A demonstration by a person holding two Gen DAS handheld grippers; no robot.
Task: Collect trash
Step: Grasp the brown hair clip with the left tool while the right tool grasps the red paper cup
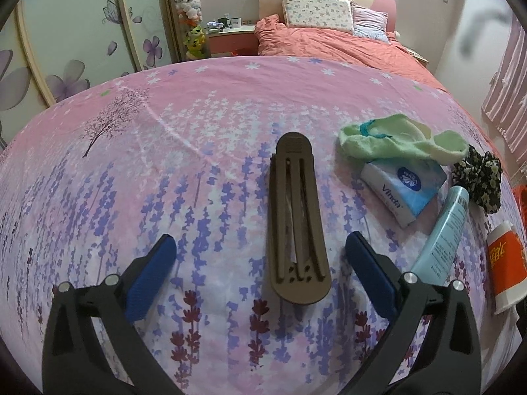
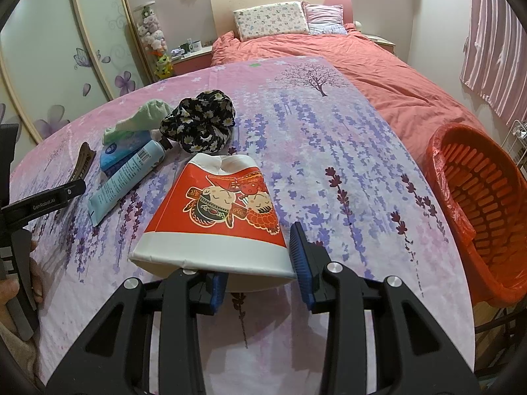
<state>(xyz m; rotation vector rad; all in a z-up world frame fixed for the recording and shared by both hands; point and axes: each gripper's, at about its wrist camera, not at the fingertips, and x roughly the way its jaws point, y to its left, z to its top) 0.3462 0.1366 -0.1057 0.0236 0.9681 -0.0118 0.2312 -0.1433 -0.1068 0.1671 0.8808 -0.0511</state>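
A squashed red-and-white paper cup [image 2: 217,210] with a cartoon print lies on its side on the flowered sheet [image 2: 329,151]. My right gripper [image 2: 260,256] is shut on its wide rim, with one blue pad [image 2: 301,256] against the cup's right edge. The same cup [image 1: 505,263] shows at the far right of the left wrist view. My left gripper [image 1: 260,240] stands wide open over a brown hair clip [image 1: 296,217], which lies flat on the sheet between the fingers, untouched. An orange laundry basket [image 2: 477,197] lined with a red bag stands beside the bed on the right.
A pale green sock [image 1: 395,141], a blue Vinda tissue pack [image 1: 405,187], a light blue tube [image 1: 444,233] and a black floral scrunchie [image 1: 481,181] lie in a cluster between the two grippers. Pillows [image 2: 270,19] and a salmon duvet [image 2: 378,75] fill the far end of the bed.
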